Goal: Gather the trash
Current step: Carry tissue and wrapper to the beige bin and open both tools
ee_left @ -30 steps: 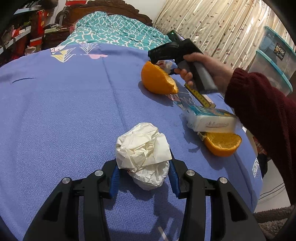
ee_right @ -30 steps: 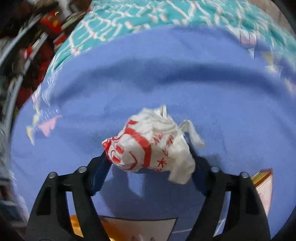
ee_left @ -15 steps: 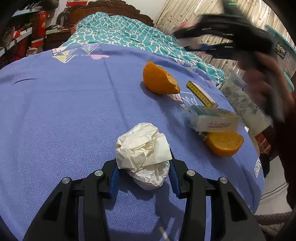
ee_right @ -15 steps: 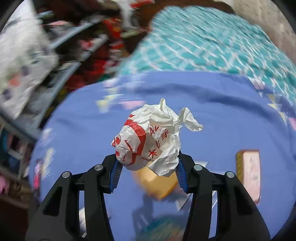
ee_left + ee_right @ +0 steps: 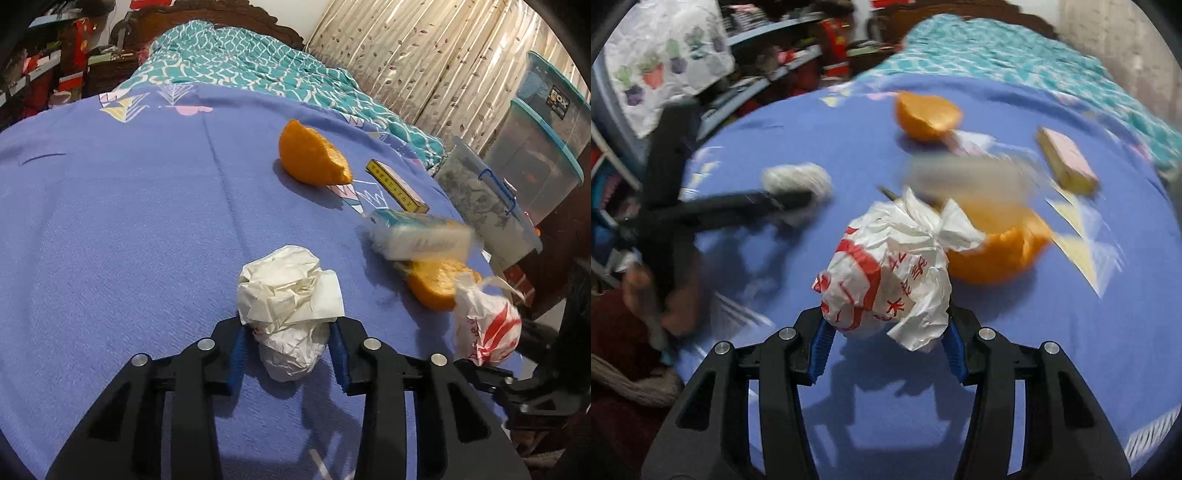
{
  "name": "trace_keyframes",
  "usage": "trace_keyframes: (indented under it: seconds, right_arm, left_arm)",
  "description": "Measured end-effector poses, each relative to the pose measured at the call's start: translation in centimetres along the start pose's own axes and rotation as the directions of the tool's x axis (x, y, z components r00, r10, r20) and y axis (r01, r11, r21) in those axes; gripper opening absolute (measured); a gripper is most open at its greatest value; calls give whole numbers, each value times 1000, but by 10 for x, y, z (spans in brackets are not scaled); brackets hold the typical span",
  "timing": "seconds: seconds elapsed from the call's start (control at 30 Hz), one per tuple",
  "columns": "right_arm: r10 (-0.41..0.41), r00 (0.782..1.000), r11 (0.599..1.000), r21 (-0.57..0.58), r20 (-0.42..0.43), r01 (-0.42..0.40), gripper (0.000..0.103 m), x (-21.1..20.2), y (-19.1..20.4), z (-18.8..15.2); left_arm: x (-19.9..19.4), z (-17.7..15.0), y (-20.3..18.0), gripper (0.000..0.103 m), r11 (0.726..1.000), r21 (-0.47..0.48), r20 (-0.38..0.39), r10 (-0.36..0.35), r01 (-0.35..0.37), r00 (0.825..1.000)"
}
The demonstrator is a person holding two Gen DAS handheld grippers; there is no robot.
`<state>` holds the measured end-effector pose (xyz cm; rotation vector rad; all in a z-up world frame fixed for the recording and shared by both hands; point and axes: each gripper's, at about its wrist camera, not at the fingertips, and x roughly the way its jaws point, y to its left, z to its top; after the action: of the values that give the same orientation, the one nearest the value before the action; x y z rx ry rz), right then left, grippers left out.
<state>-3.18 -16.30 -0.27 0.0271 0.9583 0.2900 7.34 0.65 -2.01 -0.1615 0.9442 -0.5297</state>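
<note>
A white paper wad point(image 5: 290, 295) is clenched between the blue pads of the left gripper point(image 5: 288, 347), low over the blue bedspread point(image 5: 122, 221); the jaws have just closed further onto it. Taking that wad as the landmark, the right gripper point(image 5: 886, 345) is held just to its right at the bed's edge, its pads pressed on a crumpled white wrapper with red print point(image 5: 890, 280) — the wrapper point(image 5: 485, 325) is carried clear of the bedspread. Its jaws have been narrowing on the wrapper within the last second.

Beyond and to the right of the wad an orange half point(image 5: 436, 286) is seen lying cut side up, with a blurred white and teal pack point(image 5: 417, 236) resting against its far side. Farther back a yellow box point(image 5: 397, 186) is lying flat, and to its left — straight beyond the wad — an orange peel piece point(image 5: 310, 155) is set on the bedspread. Farthest off, a teal patterned quilt point(image 5: 258, 70) is spread, with curtains point(image 5: 424, 59) at the back right.
</note>
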Motion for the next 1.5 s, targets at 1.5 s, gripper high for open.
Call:
trace_keyframes:
  seconds: [1.5]
  right_arm:
    - [-516,838,562,809,180,172,80,-160,-391,-182]
  left_arm:
    - [209,48,-500,69,730,418,-463,-341,540,818]
